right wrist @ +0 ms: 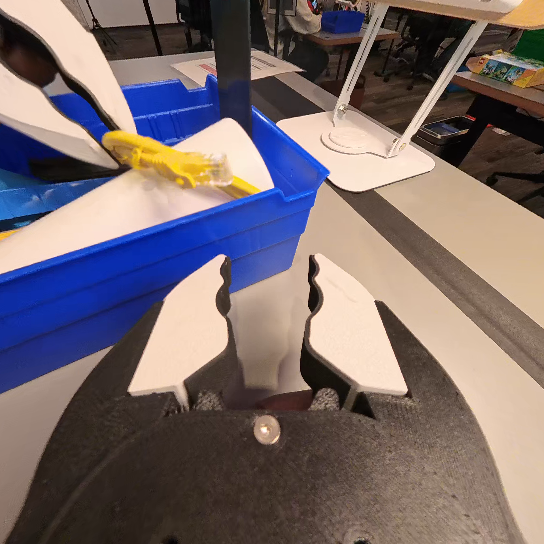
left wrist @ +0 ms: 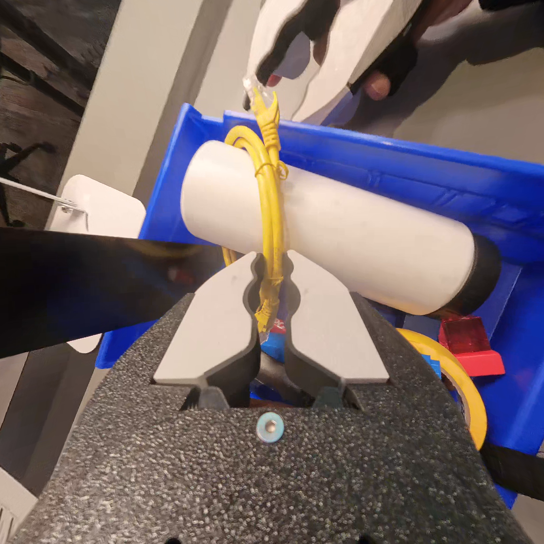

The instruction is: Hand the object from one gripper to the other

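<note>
Yellow cable [left wrist: 272, 212] — blue bin [left wrist: 412, 164], white cylinder [left wrist: 353, 235].

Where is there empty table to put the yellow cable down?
Bare table lies between the blue bin and the white stand base, right ahead of the open right claw. The bin is crowded: white cylinder, tape roll. The left claw grips the yellow cable.

No legible writing anywhere.

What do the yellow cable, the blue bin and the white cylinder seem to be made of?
Yellow cable, held in the shut left gripper: flexible rubbery jacket, coiled and tied, with clear hard plastic plugs.
Blue bin: rigid moulded plastic, glossy, with ribbed walls.
White cylinder: smooth matte surface, probably plastic or coated metal; the black end looks separate.
</note>
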A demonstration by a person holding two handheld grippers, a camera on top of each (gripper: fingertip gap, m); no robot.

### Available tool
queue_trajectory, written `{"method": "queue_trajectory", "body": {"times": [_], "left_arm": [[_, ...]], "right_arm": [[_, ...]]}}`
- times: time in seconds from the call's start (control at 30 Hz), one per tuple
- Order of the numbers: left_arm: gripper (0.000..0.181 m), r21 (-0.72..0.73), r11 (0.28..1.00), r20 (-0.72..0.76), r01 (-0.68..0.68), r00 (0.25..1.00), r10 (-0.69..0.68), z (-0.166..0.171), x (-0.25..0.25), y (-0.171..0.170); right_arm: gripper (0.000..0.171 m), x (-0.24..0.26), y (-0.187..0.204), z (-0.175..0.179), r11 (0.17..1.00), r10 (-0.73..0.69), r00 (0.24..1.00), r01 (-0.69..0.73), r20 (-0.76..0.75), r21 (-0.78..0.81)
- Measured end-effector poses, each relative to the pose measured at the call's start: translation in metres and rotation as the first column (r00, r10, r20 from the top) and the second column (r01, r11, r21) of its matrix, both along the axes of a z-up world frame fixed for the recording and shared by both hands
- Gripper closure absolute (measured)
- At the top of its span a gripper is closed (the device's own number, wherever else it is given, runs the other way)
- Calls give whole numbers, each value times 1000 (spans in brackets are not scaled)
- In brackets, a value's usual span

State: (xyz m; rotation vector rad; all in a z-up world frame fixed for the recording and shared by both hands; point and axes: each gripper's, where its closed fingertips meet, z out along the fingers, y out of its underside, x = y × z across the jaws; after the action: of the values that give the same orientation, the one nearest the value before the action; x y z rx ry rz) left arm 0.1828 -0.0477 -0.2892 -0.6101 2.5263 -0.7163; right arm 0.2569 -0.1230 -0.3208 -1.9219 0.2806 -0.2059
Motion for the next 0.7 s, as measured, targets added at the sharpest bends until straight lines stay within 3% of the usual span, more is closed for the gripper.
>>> {"method": "queue_trajectory", "body": {"times": [0.03, 0.13, 0.33, 0.43, 0.7], "left_arm": [[168, -43, 999, 21, -16, 1000, 17, 7, 3, 1], [168, -247, 968, 130, -41, 989, 75, 45, 13, 7], [168, -591, 806, 336, 19, 914, 226, 117, 22, 37], [168, -668, 735, 399, 115, 890, 223, 139, 12, 41], [168, -728, 648, 410, 224, 900, 150, 159, -11, 35]], "right_arm": [[120, 1, 0, 0, 1000, -3, 1000, 3, -4, 4], [121, 6, -2, 2, 1000, -17, 1000, 18, -21, 20], [121, 10, -7, 11, 997, -50, 999, 50, -1, 56], [122, 9, -10, 28, 993, -78, 996, 74, 36, 93], [125, -20, -4, 103, 977, -92, 984, 59, 154, 205]]}}
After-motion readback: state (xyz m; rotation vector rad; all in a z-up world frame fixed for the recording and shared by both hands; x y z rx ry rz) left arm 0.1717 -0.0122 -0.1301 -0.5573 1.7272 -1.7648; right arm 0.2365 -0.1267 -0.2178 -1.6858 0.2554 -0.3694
